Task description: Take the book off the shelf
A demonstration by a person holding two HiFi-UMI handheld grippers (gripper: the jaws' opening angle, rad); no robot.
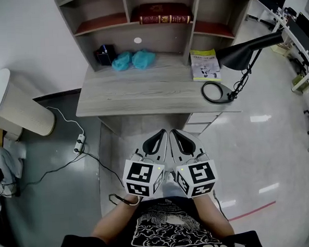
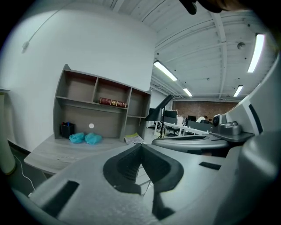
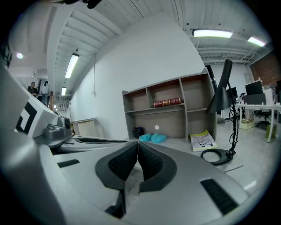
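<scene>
Left gripper (image 2: 141,147): jaws pressed together, pad on pad, nothing between.
Right gripper (image 3: 137,146): same story, closed tip to tip and empty.
Pair: side by side, almost touching, held low in front of the torso, well short of the desk (image 1: 137,95).
Book (image 1: 164,15): dark red, gilt on the spine, lying flat in the middle upper compartment, spine facing out, untouched.
Shelf (image 1: 160,39): hutch at the back of the desk, three compartments across, a divider on each side of the book.
Stage: right at the start by the look of it, with the reach not yet begun.
Opening: best done early, on the way in. Spread one set of jaws wider than the book's thickness before reaching the compartment.
Approach: level over the desk, straight at the spine, centred between the dividers.
Grip: one pad over the top cover, one under the bottom, close to the spine. Room underneath not clear from here, so possibly a small drag forward first.
Pull: straight back toward the body, kept flat, no twisting against the dividers.
Hazards: black lamp (image 1: 236,58) leaning in from the right. Two blue bundles (image 1: 133,59) and a dark pen pot (image 1: 105,54) directly below the book, a booklet (image 1: 204,65) beside them. Stay high over all of it.
</scene>
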